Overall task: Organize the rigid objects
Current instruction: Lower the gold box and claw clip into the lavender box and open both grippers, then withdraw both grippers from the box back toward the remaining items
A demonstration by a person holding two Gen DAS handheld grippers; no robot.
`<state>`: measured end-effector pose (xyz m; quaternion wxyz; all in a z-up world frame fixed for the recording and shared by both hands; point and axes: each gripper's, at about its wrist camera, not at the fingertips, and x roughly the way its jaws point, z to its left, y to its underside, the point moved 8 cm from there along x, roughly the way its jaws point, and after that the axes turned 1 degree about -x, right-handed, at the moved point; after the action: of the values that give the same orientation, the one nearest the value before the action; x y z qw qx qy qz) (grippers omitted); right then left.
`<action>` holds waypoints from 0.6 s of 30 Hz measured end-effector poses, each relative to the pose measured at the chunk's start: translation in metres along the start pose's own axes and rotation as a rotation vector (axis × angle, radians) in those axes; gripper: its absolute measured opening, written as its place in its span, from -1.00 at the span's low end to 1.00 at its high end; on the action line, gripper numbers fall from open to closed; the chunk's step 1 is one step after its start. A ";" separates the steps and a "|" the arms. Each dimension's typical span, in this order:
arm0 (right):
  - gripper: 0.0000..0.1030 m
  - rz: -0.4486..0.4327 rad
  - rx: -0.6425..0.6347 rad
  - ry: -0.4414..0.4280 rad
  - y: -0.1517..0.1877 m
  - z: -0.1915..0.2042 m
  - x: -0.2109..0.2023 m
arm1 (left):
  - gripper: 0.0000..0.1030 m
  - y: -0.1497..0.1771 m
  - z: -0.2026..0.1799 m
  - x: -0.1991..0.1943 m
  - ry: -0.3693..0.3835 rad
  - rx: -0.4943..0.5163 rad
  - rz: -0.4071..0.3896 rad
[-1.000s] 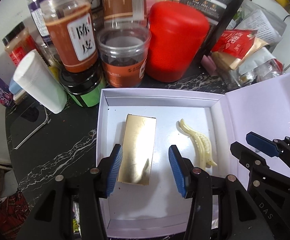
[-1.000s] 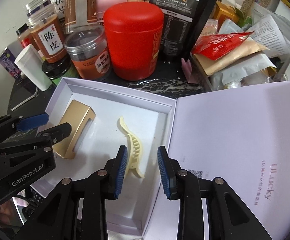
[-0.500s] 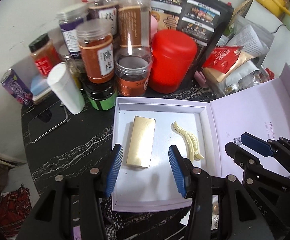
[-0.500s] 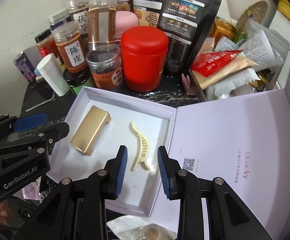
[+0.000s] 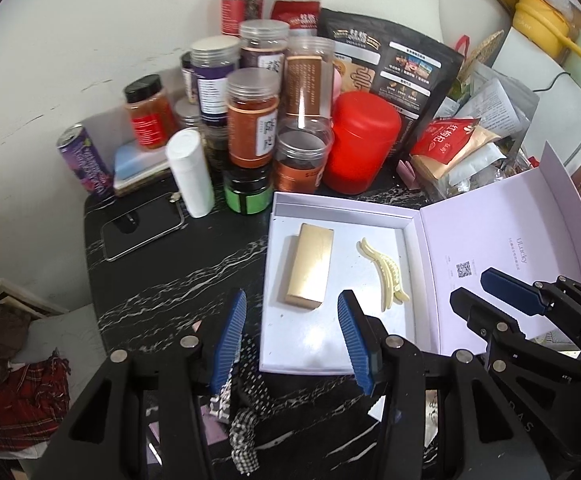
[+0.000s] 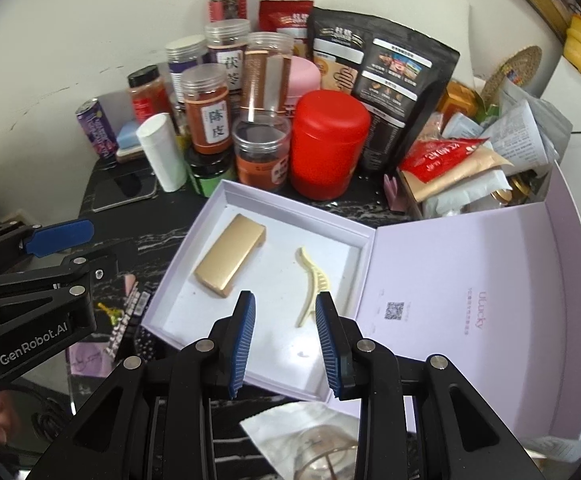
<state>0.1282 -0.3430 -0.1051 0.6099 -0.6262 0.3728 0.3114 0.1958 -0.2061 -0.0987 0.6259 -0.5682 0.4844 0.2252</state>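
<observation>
On the left of the black marbled desk (image 5: 162, 280) lies a phone (image 5: 142, 226), and behind it stand a purple can (image 5: 86, 160) and a white bottle (image 5: 190, 174). Next comes a group of jars (image 5: 250, 120), and a red canister (image 5: 360, 148) stands just behind the open box (image 5: 286, 344).

The left gripper (image 5: 292, 338) hangs over the near left corner of the box. Its jaws are spread and nothing is between them. The gold case (image 5: 310, 270) lies flat on the box floor, in the left half, its long side pointing away from the camera. Beside it, apart from it, lies the cream hair clip (image 5: 384, 276), in the right half of the box.

The right gripper (image 6: 286, 344) hangs above the near edge of the box. Its jaws stand apart and hold nothing; the hair clip (image 6: 310, 284) lies below and beyond them, not touched.

The lid (image 6: 470, 300) of the box is folded open to the right and bears a small printed code. Behind it is a heap of packets (image 6: 462, 160), and a large black pouch (image 6: 382, 76) stands behind the canister.
</observation>
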 end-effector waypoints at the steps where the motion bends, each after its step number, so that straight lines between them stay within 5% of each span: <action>1: -0.39 -0.004 -0.006 -0.004 0.001 0.004 -0.003 | -0.08 0.003 0.003 -0.004 -0.003 -0.005 -0.004; 18: -0.31 -0.025 -0.087 -0.064 0.041 0.066 -0.037 | -0.08 0.068 0.049 -0.053 -0.039 -0.085 -0.021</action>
<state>0.0781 -0.2731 -0.0999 0.5975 -0.6465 0.3314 0.3395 0.1336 -0.1289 -0.0918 0.6129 -0.5948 0.4561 0.2501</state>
